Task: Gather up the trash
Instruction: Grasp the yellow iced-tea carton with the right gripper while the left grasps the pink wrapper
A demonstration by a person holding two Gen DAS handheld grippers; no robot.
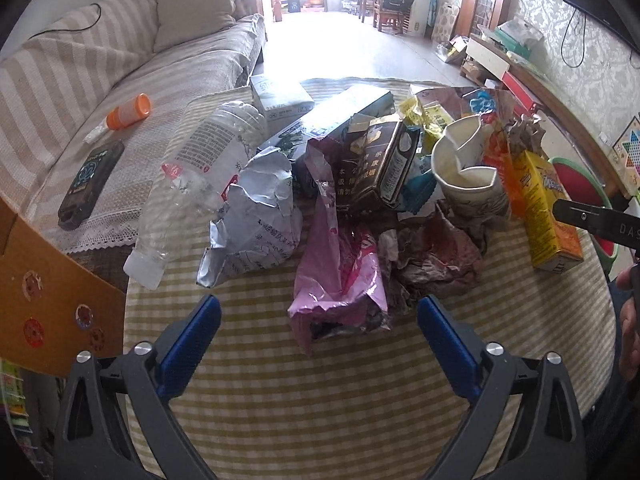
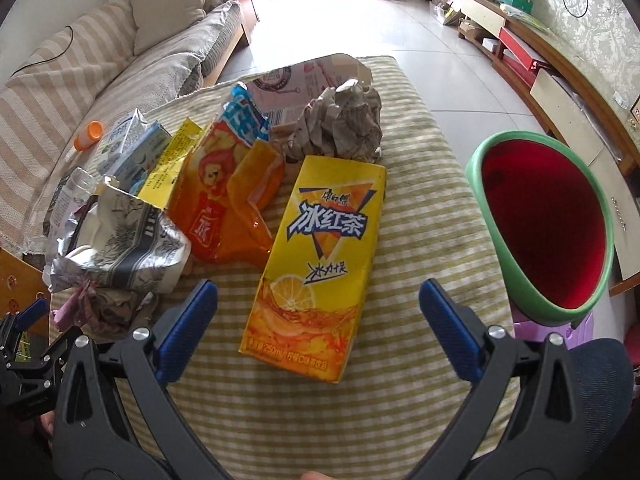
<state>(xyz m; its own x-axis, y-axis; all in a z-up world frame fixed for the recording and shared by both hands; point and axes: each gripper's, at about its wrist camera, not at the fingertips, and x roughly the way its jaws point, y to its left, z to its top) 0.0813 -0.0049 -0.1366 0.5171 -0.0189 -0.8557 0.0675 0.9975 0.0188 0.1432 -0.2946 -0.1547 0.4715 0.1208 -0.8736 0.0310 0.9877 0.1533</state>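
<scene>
A low table under a green-and-cream striped cloth [image 1: 360, 400] fills the lower half of both views, with a beige striped sofa [image 1: 100, 72] along the upper left. At the right edge of the right wrist view stands a round bin with a green rim and red inside [image 2: 544, 224], just beside the table.

The trash lies heaped across the middle of the cloth. In the left wrist view: a clear crushed plastic bottle with a white cap [image 1: 188, 192] at centre left, a crumpled silver-grey wrapper [image 1: 256, 216] next to it, a pink foil bag [image 1: 340, 272] at centre, a dark cigarette carton [image 1: 380, 168] above it, and a white paper cup [image 1: 468, 172] at centre right.

In the right wrist view a yellow iced-tea drink carton [image 2: 320, 268] lies flat at centre, an orange snack bag [image 2: 224, 200] to its left, crumpled brown paper [image 2: 340, 124] above.

The left gripper [image 1: 319, 312] is spread wide, the pink bag's near end between its blue pads, untouched. The right gripper [image 2: 318, 296] is likewise spread, straddling the yellow carton without contact.
</scene>
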